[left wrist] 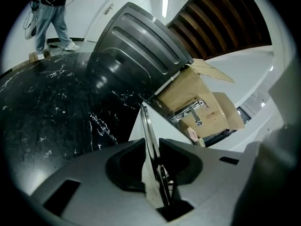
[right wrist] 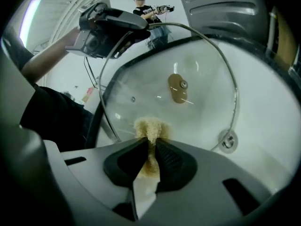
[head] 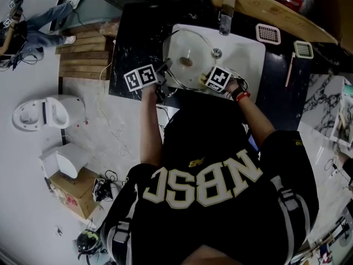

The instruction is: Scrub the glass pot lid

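The glass pot lid (head: 187,59) stands tilted in the white sink (head: 251,51). My left gripper (head: 164,69) is shut on its left rim; in the left gripper view the metal rim (left wrist: 146,126) runs edge-on between the jaws of the left gripper (left wrist: 153,160). My right gripper (head: 205,77) is at the lid's near right side, shut on a tan scrubbing sponge (right wrist: 150,128). In the right gripper view the sponge touches the glass of the lid (right wrist: 197,55) low down, below the brown knob (right wrist: 177,88), with the right gripper (right wrist: 150,147) behind it. The left gripper (right wrist: 110,25) shows at the lid's upper left.
The sink sits in a black marble counter (head: 129,43), with a faucet (head: 226,12) at the back and a drain (right wrist: 229,141). Two small strainer trays (head: 268,33) lie at the right. A cardboard box (left wrist: 202,102) and a dark grey panel (left wrist: 136,46) stand behind. A person (left wrist: 51,13) stands far off.
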Demonstrator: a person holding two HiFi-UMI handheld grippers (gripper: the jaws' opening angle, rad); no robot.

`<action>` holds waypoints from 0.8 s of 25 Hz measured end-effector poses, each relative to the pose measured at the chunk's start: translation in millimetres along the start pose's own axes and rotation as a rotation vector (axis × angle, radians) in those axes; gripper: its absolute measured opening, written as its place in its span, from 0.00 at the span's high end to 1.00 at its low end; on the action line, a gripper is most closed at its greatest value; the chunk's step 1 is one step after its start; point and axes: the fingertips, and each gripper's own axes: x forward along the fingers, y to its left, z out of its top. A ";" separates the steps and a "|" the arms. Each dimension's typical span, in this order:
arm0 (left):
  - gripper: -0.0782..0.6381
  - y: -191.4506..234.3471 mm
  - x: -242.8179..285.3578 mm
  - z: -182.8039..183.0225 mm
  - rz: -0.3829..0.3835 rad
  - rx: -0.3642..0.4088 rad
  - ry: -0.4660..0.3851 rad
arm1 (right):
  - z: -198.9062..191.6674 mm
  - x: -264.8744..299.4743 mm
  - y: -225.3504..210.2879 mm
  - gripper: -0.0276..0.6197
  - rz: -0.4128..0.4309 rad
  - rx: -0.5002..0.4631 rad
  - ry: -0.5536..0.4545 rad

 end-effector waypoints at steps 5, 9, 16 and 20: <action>0.75 1.0 -1.2 2.1 0.003 0.001 -0.008 | 24.3 -6.7 24.4 0.86 0.041 0.019 -0.084; 0.75 0.6 -1.1 1.5 0.008 0.005 -0.004 | 52.7 -14.1 36.8 0.86 0.077 0.047 -0.188; 0.75 0.8 -1.4 1.6 0.000 -0.005 0.001 | 103.4 -22.6 36.6 0.86 -0.002 0.034 -0.304; 0.75 0.9 -2.0 1.2 -0.002 -0.011 0.002 | 122.5 -19.2 25.9 0.86 -0.037 0.036 -0.363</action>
